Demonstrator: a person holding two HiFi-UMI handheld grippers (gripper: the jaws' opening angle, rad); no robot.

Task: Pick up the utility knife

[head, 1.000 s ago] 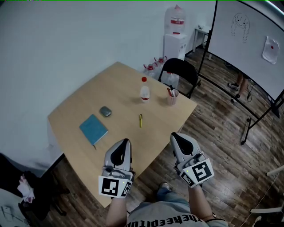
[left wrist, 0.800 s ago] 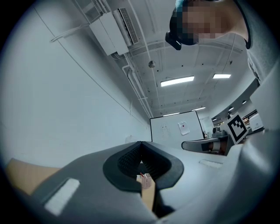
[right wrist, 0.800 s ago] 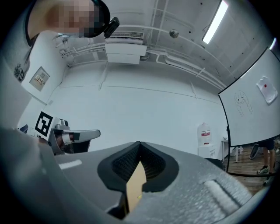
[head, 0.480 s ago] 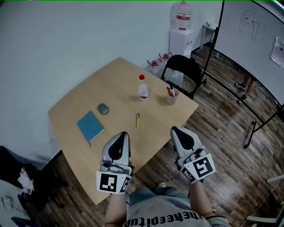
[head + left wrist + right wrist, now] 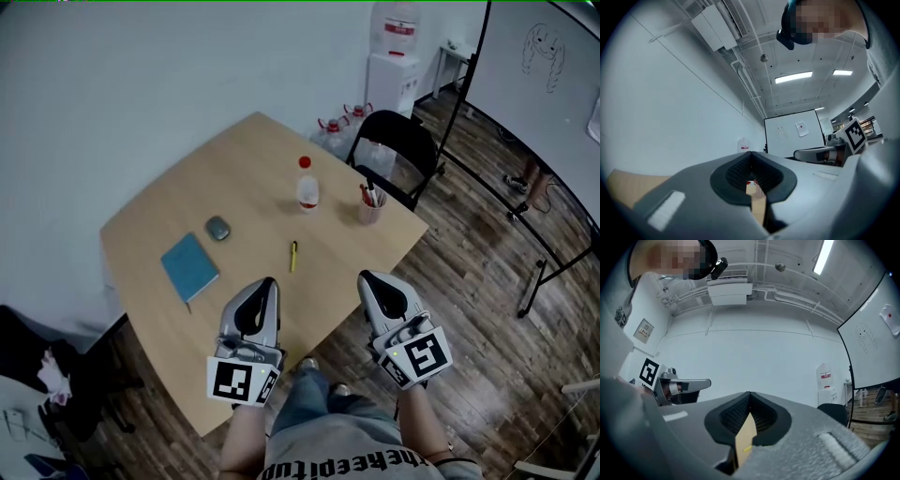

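Note:
The yellow utility knife (image 5: 293, 256) lies on the wooden table (image 5: 150, 225), near its middle, pointing away from me. My left gripper (image 5: 266, 282) hovers over the table's near edge, a short way short of the knife and to its left, jaws shut and empty. My right gripper (image 5: 367, 277) is level with it past the table's right edge, jaws together with nothing in them. In the right gripper view a yellow sliver of the knife (image 5: 746, 449) shows through the slit below the right gripper's (image 5: 749, 397) closed tips. The left gripper (image 5: 751, 157) shows closed tips too.
On the table are a blue notebook (image 5: 189, 266) at the left, a small grey object (image 5: 217, 228), a red-capped bottle (image 5: 307, 192) and a cup of pens (image 5: 370, 208). A black chair (image 5: 394, 150), a water dispenser (image 5: 392, 66) and a whiteboard stand (image 5: 497, 141) lie beyond.
Both grippers have moved forward together towards the table, and the person's legs now show below. Both jaws have stayed together.

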